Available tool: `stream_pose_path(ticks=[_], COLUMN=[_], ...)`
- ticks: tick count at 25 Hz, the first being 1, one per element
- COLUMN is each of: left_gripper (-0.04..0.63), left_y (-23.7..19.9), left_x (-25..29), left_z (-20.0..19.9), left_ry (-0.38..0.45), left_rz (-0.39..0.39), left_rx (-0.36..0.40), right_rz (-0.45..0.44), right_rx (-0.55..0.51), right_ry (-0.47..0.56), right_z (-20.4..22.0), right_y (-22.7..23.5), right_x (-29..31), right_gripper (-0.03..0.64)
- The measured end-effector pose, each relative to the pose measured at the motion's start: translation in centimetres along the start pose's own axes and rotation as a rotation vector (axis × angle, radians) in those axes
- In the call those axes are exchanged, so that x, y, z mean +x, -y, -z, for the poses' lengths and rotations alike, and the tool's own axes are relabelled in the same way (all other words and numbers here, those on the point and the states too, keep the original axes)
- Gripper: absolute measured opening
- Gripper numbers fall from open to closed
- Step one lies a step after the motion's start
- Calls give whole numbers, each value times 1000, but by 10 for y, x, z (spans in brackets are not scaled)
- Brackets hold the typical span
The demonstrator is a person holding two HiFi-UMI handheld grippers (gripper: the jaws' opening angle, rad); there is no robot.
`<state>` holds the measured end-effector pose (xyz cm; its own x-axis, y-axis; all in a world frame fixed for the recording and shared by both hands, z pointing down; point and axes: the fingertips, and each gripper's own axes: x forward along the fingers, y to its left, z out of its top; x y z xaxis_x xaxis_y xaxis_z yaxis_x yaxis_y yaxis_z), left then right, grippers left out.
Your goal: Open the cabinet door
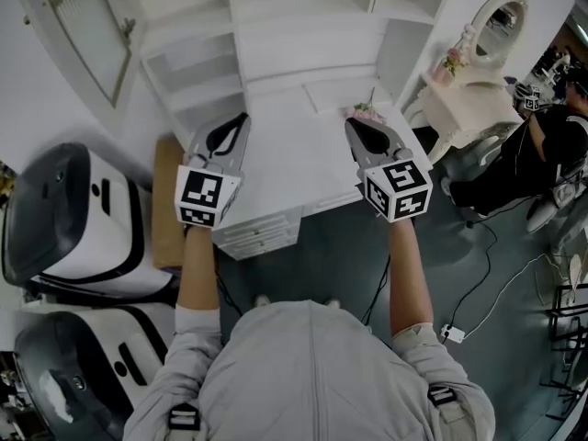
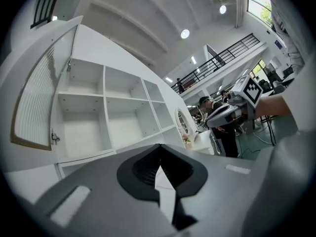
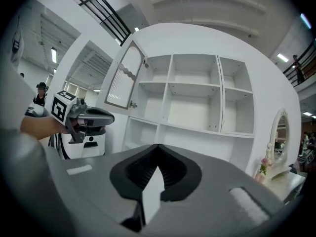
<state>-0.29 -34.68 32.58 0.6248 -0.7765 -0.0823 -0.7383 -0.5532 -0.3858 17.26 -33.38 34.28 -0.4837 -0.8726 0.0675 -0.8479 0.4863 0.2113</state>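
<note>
The white cabinet (image 1: pixel 303 26) stands with its shelves bare. Its left door (image 1: pixel 83 26), with a ribbed pane, is swung wide open to the left. The open door (image 2: pixel 34 107) and its small metal handle (image 2: pixel 54 138) show in the left gripper view, and the door (image 3: pixel 121 83) also shows in the right gripper view. My left gripper (image 1: pixel 241 119) and right gripper (image 1: pixel 352 125) are held level over the white desk top (image 1: pixel 294 154) in front of the shelves. Both are shut with nothing between the jaws. Neither touches the door.
Two white-and-black machines (image 1: pixel 73 219) stand at the left, beside a brown panel (image 1: pixel 167 200). Drawers (image 1: pixel 262 232) sit under the desk front. A vanity with an oval mirror (image 1: pixel 496 16) and a seated person in black (image 1: pixel 542 145) are at the right. Cables (image 1: pixel 478 283) cross the floor.
</note>
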Motion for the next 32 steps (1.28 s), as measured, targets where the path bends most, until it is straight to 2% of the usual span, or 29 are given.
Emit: stream_pose_path(ticks=[6, 12, 16, 32], left_gripper=[17, 18, 18, 18], left_y=[30, 56, 57, 51], left_x=[9, 15, 12, 2], left_z=[7, 11, 16, 23], left_ry=[0, -14, -22, -34], left_rz=[42, 93, 96, 80], left_rx=[-25, -28, -38, -60], right_rz=[38, 40, 38, 31], right_rx=[41, 30, 8, 25], right_ry=[1, -43, -64, -72], right_z=[11, 27, 31, 35], right_y=[10, 5, 0, -10], right_x=[-17, -19, -17, -15], right_gripper=[0, 0, 0, 0])
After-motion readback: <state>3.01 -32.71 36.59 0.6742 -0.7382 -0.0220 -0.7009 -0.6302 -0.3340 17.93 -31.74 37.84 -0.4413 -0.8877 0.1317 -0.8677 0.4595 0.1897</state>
